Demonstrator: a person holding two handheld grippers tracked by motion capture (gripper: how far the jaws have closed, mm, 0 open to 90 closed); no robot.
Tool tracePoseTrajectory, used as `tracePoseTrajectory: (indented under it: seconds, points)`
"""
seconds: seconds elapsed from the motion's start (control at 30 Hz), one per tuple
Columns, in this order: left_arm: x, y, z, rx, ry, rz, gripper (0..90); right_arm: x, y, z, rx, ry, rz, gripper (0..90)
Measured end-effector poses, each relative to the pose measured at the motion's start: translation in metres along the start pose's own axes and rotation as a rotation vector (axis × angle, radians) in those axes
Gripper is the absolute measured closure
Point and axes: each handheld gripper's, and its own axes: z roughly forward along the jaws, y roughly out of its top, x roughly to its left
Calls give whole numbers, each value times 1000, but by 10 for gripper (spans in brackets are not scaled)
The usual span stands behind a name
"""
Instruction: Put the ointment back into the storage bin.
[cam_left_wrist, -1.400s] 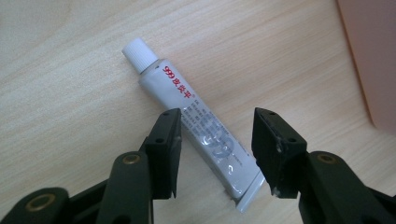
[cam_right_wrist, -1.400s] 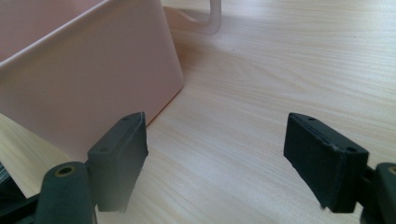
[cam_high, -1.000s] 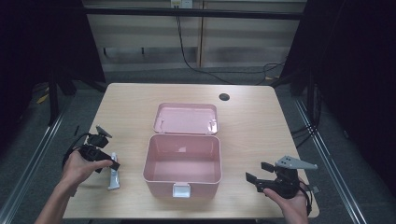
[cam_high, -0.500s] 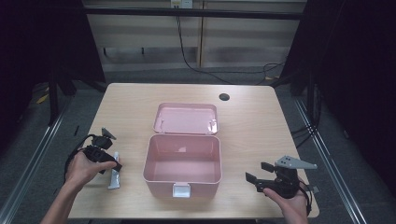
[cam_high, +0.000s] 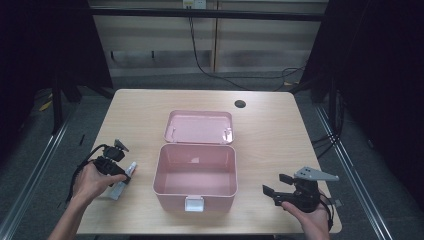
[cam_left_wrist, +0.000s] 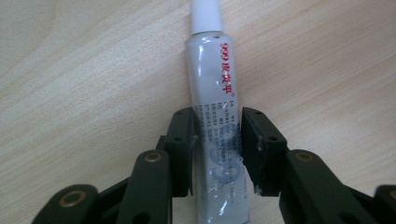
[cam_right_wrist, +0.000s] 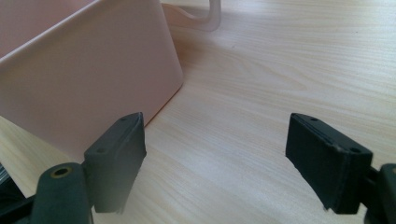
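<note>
Light wooden table (cam_high: 150, 110), grey floor (cam_high: 360, 165), dark surroundings.

Open pink box (cam_high: 196, 172) at bench (cam_high: 150, 105) centre, front wall just short of the near edge — blocks any straight pass from left half to right. Lid (cam_high: 199, 126) flat behind it, touching the back wall; together one barrier front to mid-depth. Far strip beyond lid bare, save a small dark hole (cam_high: 240, 104). Right of box: bare wood, wide gap between box wall (cam_right_wrist: 93, 88) and right tongs (cam_high: 278, 186), jaws apart with nothing between. Left of box: narrow lane only — tube (cam_left_wrist: 217, 116) lying flat, left tongs (cam_high: 121, 172) closed on it just now. Box interior empty, open from above.
</note>
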Motion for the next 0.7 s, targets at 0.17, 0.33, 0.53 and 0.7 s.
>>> tracePoseTrajectory:
  seconds: [0.17, 0.33, 0.53, 0.7]
  points:
    - [-3, 2, 1, 15, 17, 42, 674, 0, 0, 0, 1, -1, 0, 201]
    - [-3, 1, 0, 10, 22, 85, 678, 0, 0, 0, 3, -1, 0, 201]
    - [-1, 0, -4, 1, -2, 79, 704, -1, 0, 0, 3, -4, 4, 202]
    - [0, -1, -5, 23, -10, 83, 709, -1, 0, 0, 4, -4, 7, 201]
